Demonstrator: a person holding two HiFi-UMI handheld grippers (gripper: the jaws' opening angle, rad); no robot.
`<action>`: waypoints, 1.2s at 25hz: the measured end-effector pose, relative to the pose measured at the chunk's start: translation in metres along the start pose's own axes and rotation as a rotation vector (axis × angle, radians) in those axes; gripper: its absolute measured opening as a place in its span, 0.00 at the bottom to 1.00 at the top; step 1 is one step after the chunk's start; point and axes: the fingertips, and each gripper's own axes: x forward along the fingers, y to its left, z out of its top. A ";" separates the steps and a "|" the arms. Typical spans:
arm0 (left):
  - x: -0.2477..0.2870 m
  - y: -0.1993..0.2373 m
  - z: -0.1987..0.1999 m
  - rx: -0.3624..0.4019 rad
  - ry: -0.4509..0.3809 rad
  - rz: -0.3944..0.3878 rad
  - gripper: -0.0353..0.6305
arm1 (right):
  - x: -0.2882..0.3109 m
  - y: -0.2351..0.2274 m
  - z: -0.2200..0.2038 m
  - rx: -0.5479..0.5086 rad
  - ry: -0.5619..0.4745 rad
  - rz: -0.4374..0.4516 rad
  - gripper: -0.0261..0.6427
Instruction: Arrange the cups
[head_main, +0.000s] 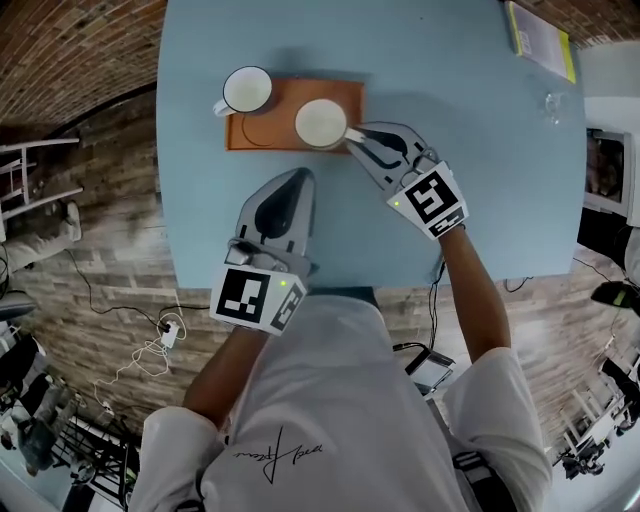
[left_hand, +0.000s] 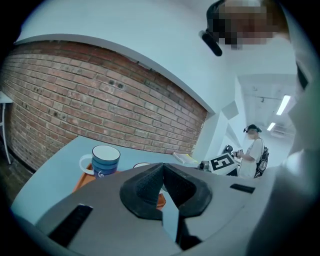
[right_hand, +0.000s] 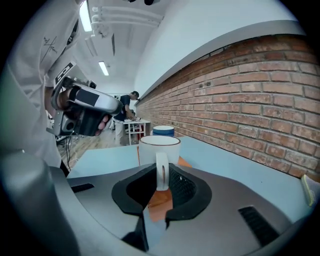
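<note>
Two cups stand on an orange tray (head_main: 268, 130) on the light blue table. The blue cup (head_main: 246, 90) with a white inside is at the tray's left end, its handle pointing left. The white cup (head_main: 321, 123) is at the right end, its handle toward my right gripper (head_main: 352, 138). In the right gripper view that gripper (right_hand: 160, 176) is shut on the upright handle of the white cup (right_hand: 159, 149), with the blue cup (right_hand: 163, 131) behind. My left gripper (head_main: 298, 180) is shut and empty, short of the tray; its view shows the blue cup (left_hand: 105, 160) beyond the closed jaws.
A yellow-green book (head_main: 540, 40) lies at the table's far right corner, a small clear glass (head_main: 553, 103) near it. A brick wall runs along the table's far side. The table's near edge (head_main: 330, 283) is just in front of the person.
</note>
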 end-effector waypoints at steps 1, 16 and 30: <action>-0.001 0.001 0.000 0.000 0.002 -0.008 0.07 | -0.001 0.000 0.000 0.013 -0.003 -0.016 0.14; -0.017 0.014 0.002 0.025 0.020 -0.131 0.07 | -0.011 0.008 0.010 0.146 -0.023 -0.274 0.14; -0.052 0.014 -0.004 0.070 0.032 -0.254 0.07 | -0.022 0.032 0.015 0.271 -0.032 -0.531 0.14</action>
